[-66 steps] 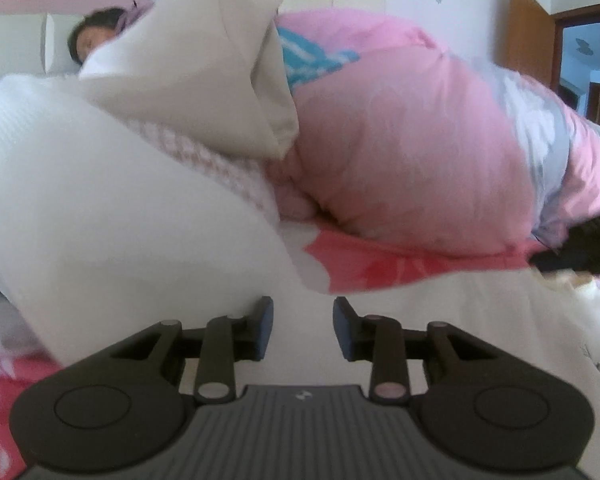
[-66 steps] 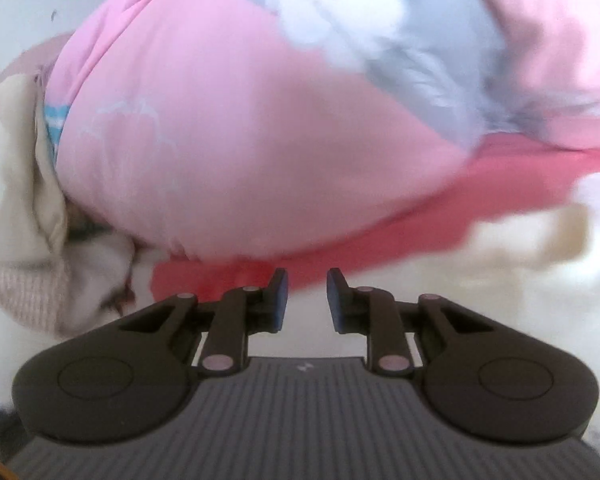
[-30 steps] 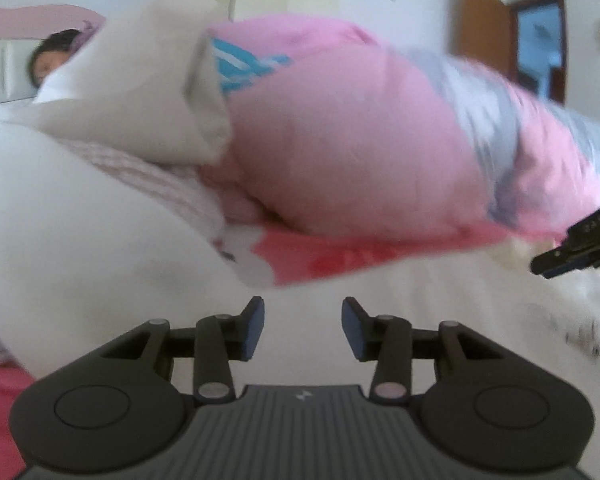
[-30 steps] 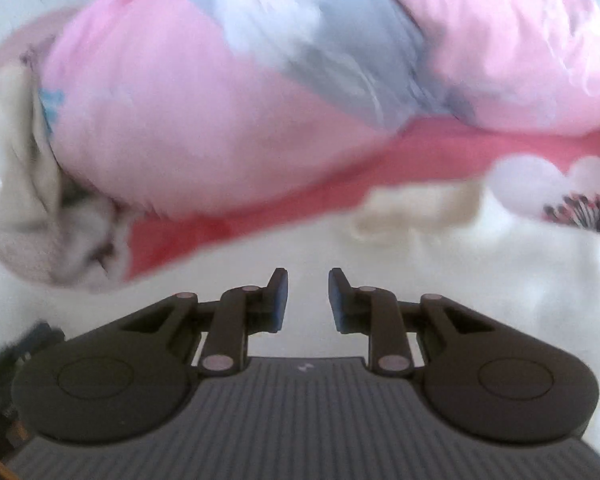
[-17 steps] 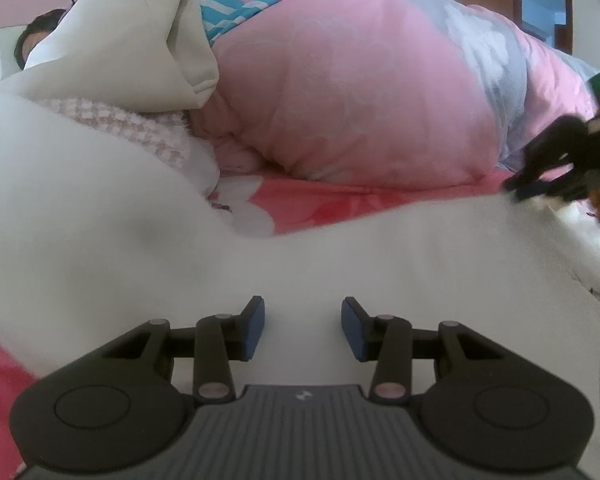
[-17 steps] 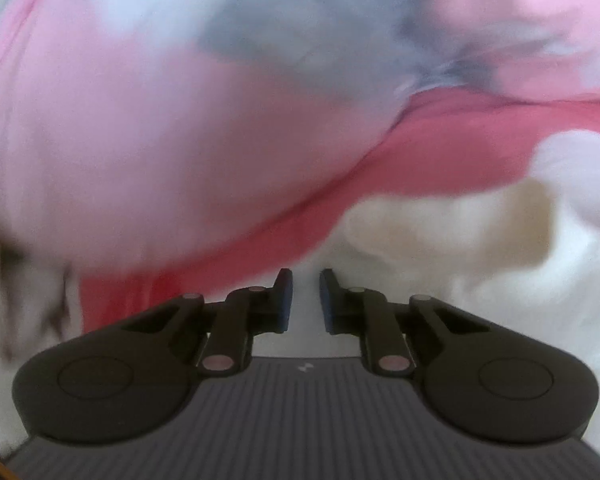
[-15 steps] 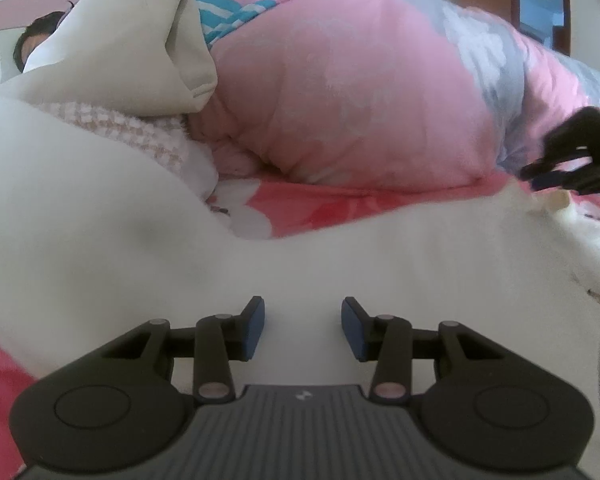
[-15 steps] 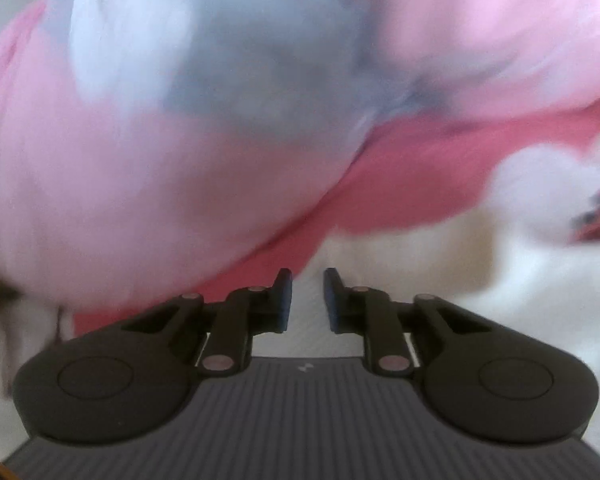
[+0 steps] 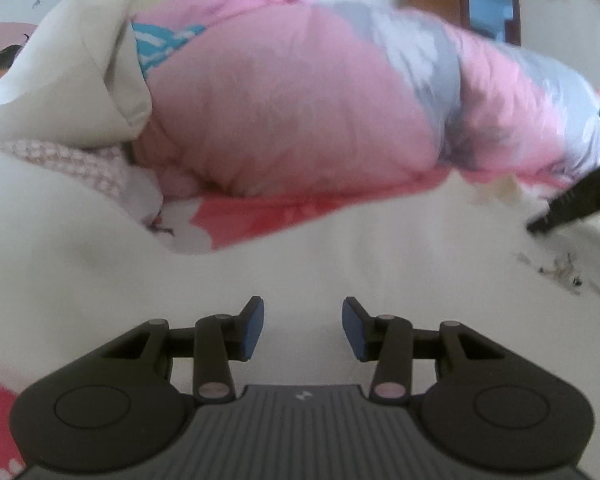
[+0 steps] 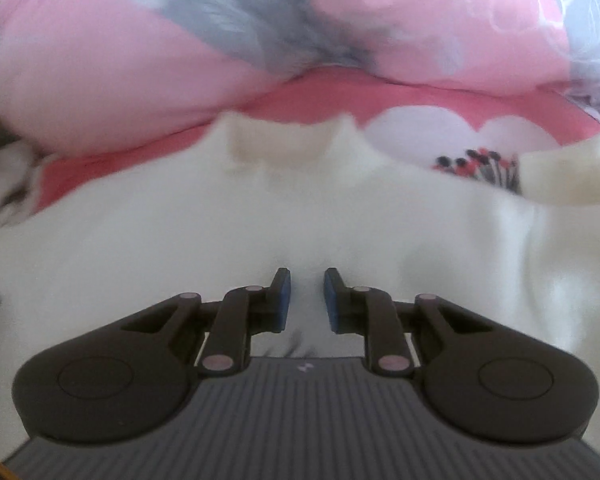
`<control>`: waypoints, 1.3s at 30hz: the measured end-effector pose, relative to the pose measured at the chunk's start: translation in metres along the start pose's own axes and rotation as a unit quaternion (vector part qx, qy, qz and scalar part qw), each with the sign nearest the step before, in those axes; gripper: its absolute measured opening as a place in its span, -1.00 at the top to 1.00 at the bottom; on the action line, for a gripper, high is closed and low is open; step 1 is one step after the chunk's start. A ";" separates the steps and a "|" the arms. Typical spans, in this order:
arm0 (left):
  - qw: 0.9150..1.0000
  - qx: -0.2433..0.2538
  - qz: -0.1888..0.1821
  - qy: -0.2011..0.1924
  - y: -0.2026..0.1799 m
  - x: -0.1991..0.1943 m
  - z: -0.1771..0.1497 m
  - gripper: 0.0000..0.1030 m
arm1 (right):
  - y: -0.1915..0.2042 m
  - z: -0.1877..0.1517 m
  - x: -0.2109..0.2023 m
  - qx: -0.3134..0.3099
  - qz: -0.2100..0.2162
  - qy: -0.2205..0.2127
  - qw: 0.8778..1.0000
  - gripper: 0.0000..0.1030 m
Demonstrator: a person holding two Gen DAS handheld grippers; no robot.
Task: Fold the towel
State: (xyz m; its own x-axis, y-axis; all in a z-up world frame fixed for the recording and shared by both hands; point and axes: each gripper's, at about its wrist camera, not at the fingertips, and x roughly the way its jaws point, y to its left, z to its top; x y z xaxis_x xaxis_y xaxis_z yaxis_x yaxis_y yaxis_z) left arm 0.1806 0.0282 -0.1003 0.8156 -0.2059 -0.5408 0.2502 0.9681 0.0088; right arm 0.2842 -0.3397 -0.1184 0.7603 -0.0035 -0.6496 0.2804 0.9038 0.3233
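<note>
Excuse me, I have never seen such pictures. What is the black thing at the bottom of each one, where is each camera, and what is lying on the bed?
Each picture comes from a camera mounted on a hand-held tool with two fingers, looking forward along them. One view shows the left gripper, its fingers wide apart and holding nothing. The other shows the right gripper, fingers closer together with towel between them; whether they grip it is unclear. A white towel lies on a pink flowered sheet. Behind is a puffy pink quilt.
</note>
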 end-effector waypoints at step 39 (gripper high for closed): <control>0.998 -0.069 -0.006 -0.005 0.017 -0.021 0.003 0.13 | -0.099 -0.027 -0.233 0.043 0.007 -0.050 0.998 0.64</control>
State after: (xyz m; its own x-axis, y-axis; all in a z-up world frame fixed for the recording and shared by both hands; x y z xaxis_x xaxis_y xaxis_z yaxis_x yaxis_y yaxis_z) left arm 0.1694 0.0486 -0.0860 0.8181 -0.2188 -0.5318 0.1863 0.9758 -0.1149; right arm 0.0637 -0.4164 -0.0178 0.8179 -0.0375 -0.5741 0.3154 0.8639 0.3928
